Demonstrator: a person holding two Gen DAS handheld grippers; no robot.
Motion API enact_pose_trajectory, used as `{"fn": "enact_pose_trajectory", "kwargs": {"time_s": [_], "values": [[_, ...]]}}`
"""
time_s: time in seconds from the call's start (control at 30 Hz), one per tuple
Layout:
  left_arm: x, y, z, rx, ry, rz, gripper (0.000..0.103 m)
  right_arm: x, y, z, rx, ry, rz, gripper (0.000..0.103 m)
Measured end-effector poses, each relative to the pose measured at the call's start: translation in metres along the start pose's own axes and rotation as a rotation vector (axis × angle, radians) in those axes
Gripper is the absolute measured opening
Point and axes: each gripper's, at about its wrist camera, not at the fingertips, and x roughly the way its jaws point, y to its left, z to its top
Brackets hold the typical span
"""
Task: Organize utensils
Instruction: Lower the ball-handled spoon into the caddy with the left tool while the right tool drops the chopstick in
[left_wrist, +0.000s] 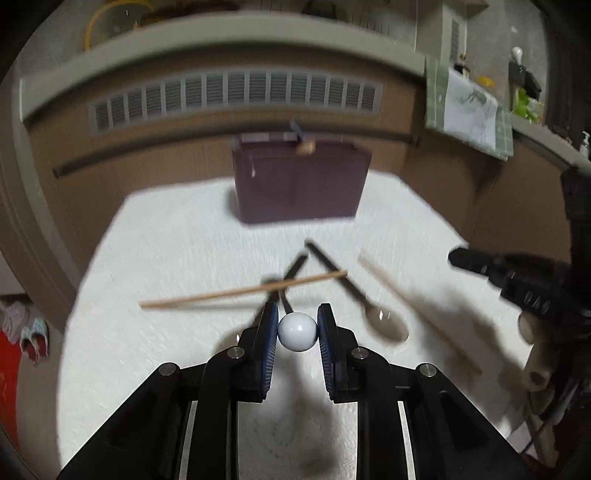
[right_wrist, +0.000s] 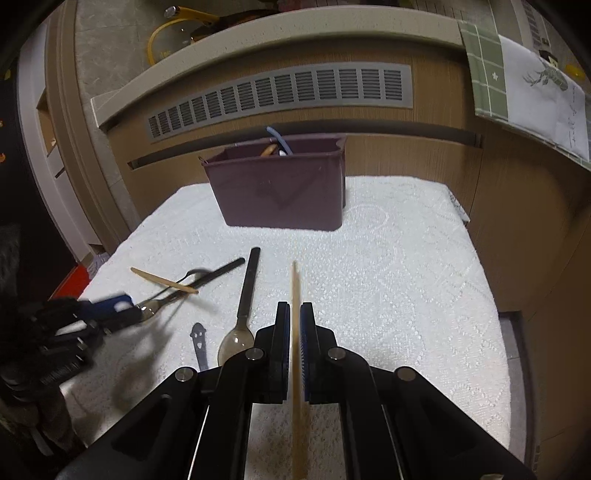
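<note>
The step in hand was picking up loose utensils from the desk (right_wrist: 424, 258), which was covered in a white cloth (left_wrist: 166, 258), to carry them to the dark red box (right_wrist: 280, 192) at the far edge. A few pieces already stood in that box.

The left gripper (left_wrist: 298, 308) had its jaws half closed on the round pale end of a black-handled utensil (left_wrist: 297, 331), with a pad against each side. The right wrist view showed this piece near the left edge of the desk, seemingly raised a little off the cloth. A second chopstick (left_wrist: 243, 291) lay crosswise over its handle.

The right gripper (right_wrist: 294, 306) had its jaws pinched narrow on a chopstick (right_wrist: 295, 332), held upright between the pads and pointing towards the box. A spoon (right_wrist: 236, 343) lay on the cloth between the two grippers, untouched.

The next move probably called for bringing both held pieces over the box and lowering them handle first. The left side needed care, since the resting chopstick could slide off or be dragged along, and the grip on a rounded end looked easy to lose
</note>
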Motion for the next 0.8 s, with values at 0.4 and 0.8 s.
{"fn": "enact_pose_trajectory", "kwargs": {"time_s": [0.4,0.8], "values": [[-0.042,0.025,0.042,-0.054,-0.102,-0.025,0.022,0.042,0.002,-0.001,-0.083,0.189,0.068,0.007],[-0.035,0.029,0.037,-0.086,-0.060,-0.055,0.023,0.107,0.020,0.013,-0.170,0.295,-0.003,0.010]]}}
